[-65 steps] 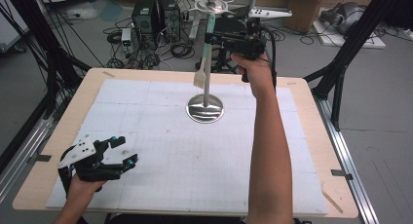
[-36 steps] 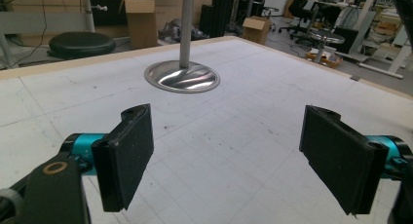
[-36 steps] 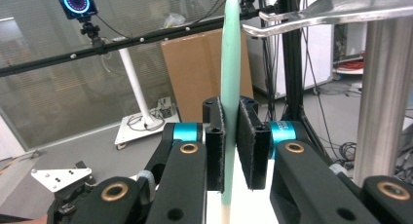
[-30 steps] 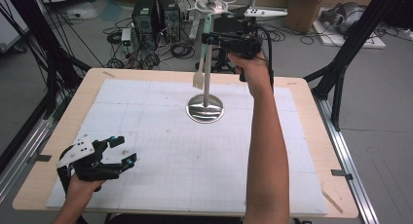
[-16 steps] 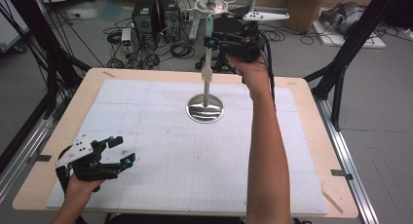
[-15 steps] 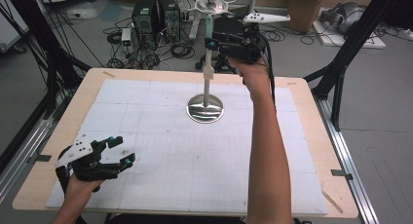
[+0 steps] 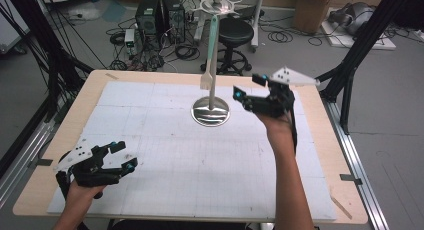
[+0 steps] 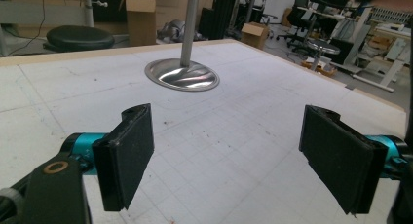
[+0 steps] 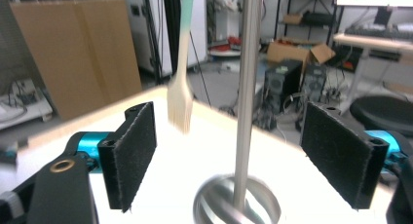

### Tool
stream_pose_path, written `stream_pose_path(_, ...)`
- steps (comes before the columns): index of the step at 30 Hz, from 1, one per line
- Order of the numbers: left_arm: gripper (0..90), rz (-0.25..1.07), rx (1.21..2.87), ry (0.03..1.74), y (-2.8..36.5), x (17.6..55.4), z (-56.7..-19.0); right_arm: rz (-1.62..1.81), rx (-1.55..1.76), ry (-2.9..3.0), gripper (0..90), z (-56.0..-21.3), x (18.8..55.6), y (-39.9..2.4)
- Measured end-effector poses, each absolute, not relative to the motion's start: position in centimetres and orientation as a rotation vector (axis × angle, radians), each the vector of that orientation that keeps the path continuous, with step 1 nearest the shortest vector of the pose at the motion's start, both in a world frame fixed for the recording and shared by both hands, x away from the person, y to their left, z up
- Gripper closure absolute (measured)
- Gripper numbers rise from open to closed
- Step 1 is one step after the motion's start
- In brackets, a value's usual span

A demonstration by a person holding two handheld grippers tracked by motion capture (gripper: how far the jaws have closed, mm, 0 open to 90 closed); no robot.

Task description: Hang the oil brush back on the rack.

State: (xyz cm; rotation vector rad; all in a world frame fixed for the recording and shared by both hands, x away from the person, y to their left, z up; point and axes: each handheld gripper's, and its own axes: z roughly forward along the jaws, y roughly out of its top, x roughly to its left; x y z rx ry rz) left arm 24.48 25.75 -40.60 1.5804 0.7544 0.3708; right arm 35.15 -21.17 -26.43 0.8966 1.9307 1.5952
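Right tool (image 7: 252, 94), jaws apart and empty, sits just beside the stand (image 7: 212, 97); a careless swing could knock the hanging brush (image 7: 209, 55) off. Left tool (image 7: 117, 155) rests apart too.

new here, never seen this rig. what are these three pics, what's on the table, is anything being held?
No robot: a person holds a two-jaw gripper in each hand. The high view looks down on the table; the other two come from cameras riding on the grippers, looking along their black jaws. The left gripper rests low near the table's front corner, open and empty. The right gripper is raised beside the stand, also open and empty. The stand is a metal pole on a round base, and a brush hangs from its top.
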Motion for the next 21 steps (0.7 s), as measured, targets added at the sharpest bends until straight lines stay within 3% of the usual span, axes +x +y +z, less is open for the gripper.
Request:
stream_pose_path(9, 20.6, 0.355, 1.554, 0.744, 25.5, 23.9, -40.5, 1.445, 1.007, 1.968, 16.9, -34.5, 27.0, -24.8)
stream_pose_path(21, 20.8, 0.360, 1.535, 0.750, 25.0, 23.4, -40.8, 1.376, 1.076, 1.989, 16.7, -39.9, 19.9, -27.2)
